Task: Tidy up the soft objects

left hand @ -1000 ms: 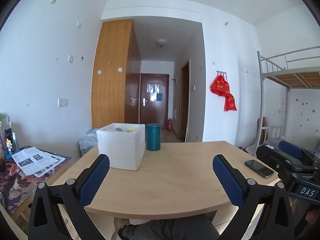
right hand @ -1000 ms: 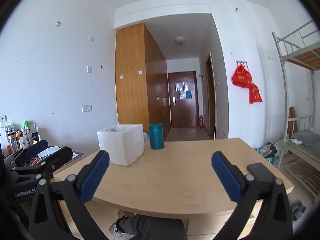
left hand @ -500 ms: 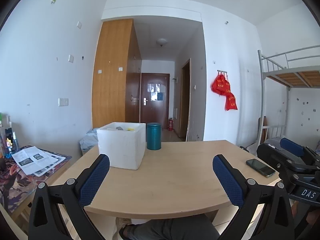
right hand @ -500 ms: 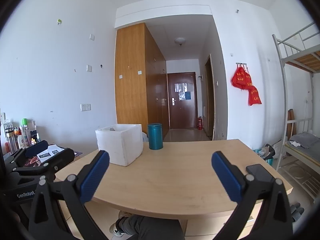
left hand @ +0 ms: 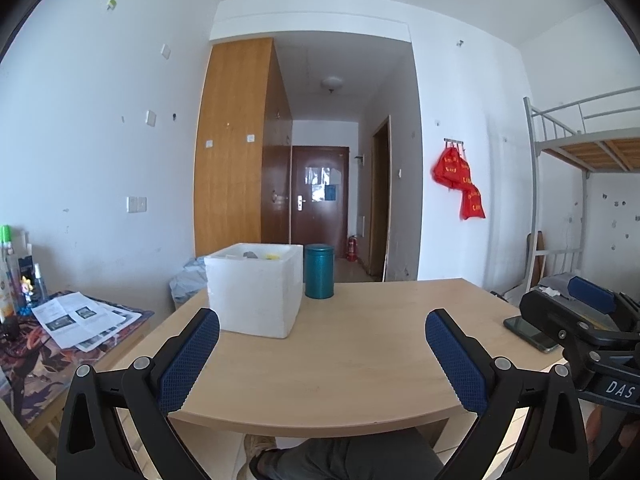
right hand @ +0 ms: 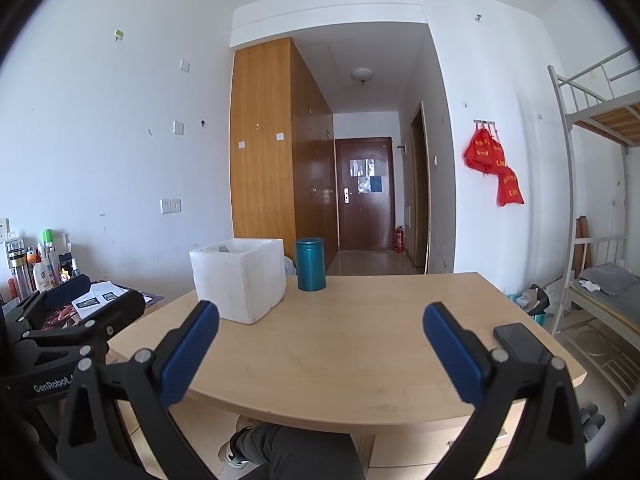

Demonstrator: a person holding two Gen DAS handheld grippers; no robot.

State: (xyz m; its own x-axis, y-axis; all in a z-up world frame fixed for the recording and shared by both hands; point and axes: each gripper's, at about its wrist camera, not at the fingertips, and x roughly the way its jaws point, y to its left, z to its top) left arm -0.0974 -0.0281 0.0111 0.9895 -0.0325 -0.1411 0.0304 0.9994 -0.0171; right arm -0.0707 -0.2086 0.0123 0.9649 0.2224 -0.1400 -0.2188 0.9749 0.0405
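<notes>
A white foam box (left hand: 256,288) (right hand: 240,278) stands on the far left of the wooden table (left hand: 340,352) (right hand: 352,340). Small grey and yellow items peek over its rim; I cannot make them out. A teal tin (left hand: 319,271) (right hand: 310,264) stands just right of the box. My left gripper (left hand: 322,344) is open and empty, held over the table's near edge. My right gripper (right hand: 320,336) is also open and empty, at about the same distance from the box. Each gripper's body shows at the edge of the other's view.
A black phone (left hand: 530,334) (right hand: 520,340) lies at the table's right edge. A side table (left hand: 32,344) on the left holds papers and bottles. A bunk bed (right hand: 600,160) stands on the right. A person's leg (left hand: 340,460) shows under the table.
Both views have tilted up slightly, so the box and tin sit a little lower in frame. Both grippers stayed open and empty.
</notes>
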